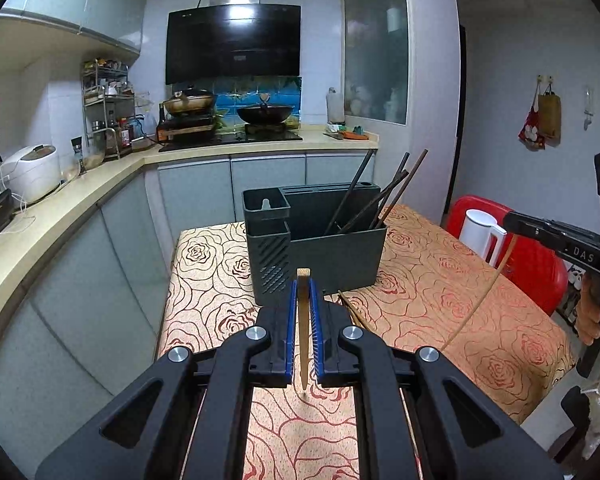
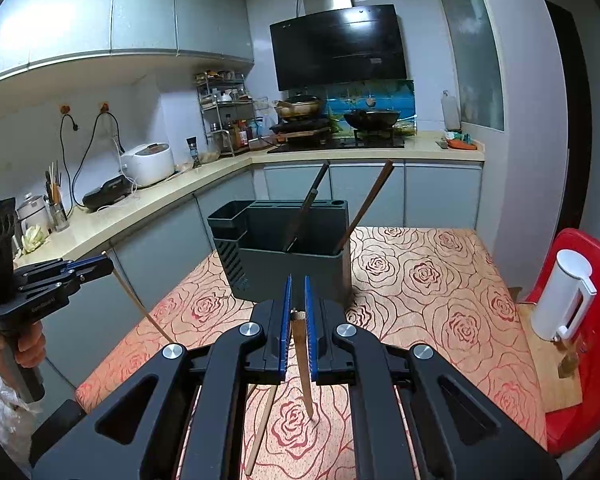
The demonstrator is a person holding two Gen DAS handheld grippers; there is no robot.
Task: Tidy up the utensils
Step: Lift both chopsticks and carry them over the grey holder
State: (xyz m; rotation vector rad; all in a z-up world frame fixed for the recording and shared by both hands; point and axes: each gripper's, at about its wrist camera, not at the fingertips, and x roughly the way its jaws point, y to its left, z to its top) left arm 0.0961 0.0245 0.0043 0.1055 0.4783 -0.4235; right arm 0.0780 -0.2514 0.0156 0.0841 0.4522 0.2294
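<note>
Left gripper clamped on a light bamboo chopstick that hangs tip-down over the rose-patterned tablecloth; right gripper likewise clamped on a darker wooden chopstick, tip down. Dark grey utensil holder stands on the table just beyond both grippers, several dark chopsticks leaning in its large compartment. One more chopstick lies loose on the cloth below the right gripper.
</note>
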